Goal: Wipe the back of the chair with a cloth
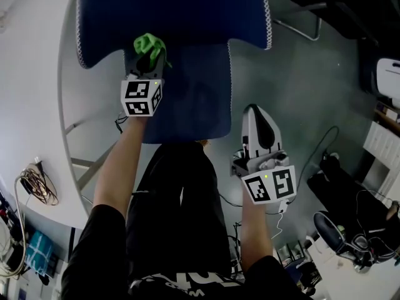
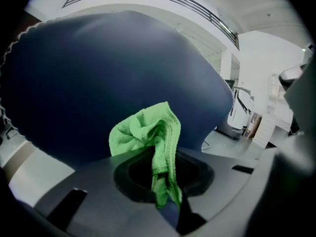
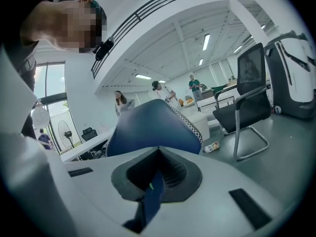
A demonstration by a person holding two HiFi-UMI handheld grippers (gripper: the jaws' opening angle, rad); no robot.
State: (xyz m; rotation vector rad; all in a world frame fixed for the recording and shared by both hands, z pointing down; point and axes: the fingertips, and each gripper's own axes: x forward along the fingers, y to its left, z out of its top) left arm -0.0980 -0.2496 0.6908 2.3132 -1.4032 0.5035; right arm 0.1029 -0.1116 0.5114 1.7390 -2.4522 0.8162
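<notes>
A blue fabric chair stands in front of me, its back [image 1: 169,11] at the top of the head view and its seat [image 1: 187,105] below. My left gripper [image 1: 149,60] is shut on a crumpled green cloth [image 1: 149,44] and holds it at the lower left of the chair back. In the left gripper view the cloth [image 2: 148,132] bunches out of the jaws, close to the blue back [image 2: 108,73] or against it. My right gripper [image 1: 260,125] hangs shut and empty to the right of the seat. Beyond its closed jaws, the right gripper view shows the chair [image 3: 153,125].
A white curved desk [image 1: 31,74] runs along the left, with coiled cables [image 1: 34,186] on the floor below it. A black chair [image 3: 247,98], a white machine [image 3: 296,78] and a bottle [image 3: 212,146] stand to the right. Bags and cables [image 1: 350,205] clutter the right floor. People stand far off.
</notes>
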